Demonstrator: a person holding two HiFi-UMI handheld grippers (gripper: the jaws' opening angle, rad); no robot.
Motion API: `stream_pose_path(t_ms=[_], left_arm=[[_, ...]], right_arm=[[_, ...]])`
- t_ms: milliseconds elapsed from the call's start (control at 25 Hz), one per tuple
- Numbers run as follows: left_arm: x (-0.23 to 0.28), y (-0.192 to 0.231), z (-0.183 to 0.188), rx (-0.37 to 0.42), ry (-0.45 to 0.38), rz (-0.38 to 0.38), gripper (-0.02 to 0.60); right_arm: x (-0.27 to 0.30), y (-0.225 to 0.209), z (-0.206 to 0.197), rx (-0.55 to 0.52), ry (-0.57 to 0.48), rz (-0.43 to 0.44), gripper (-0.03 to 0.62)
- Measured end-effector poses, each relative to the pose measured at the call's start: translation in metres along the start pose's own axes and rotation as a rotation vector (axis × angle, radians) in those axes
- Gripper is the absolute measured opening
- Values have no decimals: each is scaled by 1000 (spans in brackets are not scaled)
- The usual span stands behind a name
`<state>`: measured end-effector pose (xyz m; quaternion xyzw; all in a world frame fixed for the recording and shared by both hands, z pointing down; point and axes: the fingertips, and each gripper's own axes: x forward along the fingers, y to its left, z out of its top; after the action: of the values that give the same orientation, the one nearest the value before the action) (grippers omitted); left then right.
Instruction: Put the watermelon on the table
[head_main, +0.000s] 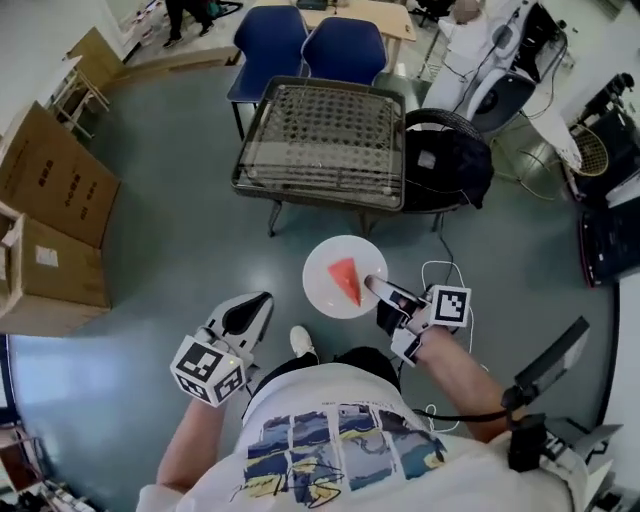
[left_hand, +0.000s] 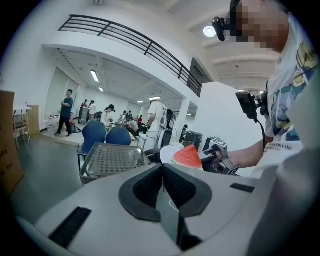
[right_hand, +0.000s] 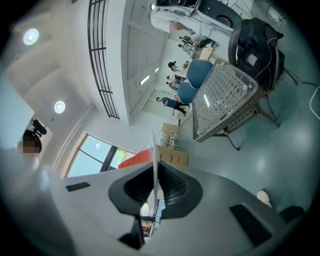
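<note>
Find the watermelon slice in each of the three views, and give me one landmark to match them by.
Head view: the watermelon slice lies on the white plate, just below centre.
Left gripper view: right of centre, on the plate.
Right gripper view: a red patch left of centre, beside the plate seen edge-on.
Shared landmark: the mesh-top table.

In the right gripper view the white plate (right_hand: 153, 150) is only a thin edge, with the watermelon slice (right_hand: 136, 160) mostly hidden behind it. People (left_hand: 66, 111) in the distance are too small to make out.
</note>
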<state>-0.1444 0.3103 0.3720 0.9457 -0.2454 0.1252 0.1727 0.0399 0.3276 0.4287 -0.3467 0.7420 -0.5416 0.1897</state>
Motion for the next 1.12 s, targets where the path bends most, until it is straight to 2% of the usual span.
stream_pose_path(t_ms=[200, 360, 480, 600, 800, 960, 1120], left_arm=[[6, 55, 8, -29, -6, 15, 17], [17, 79, 12, -55, -14, 19, 17], [31, 99, 19, -76, -15, 29, 17], [58, 132, 31, -100, -4, 53, 17], [106, 169, 50, -117, 6, 75, 17], [147, 202, 76, -135, 9, 99, 17], [184, 240, 97, -160, 29, 161, 17]], right_arm=[[81, 0, 30, 23, 23, 35, 23], [119, -16, 46, 26, 51, 21, 23], [142, -36, 64, 68, 68, -15, 23], [173, -57, 98, 88, 95, -22, 23], [212, -78, 151, 114, 133, 36, 23], [243, -113, 199, 99, 171, -3, 23], [286, -163, 253, 95, 218, -33, 23]])
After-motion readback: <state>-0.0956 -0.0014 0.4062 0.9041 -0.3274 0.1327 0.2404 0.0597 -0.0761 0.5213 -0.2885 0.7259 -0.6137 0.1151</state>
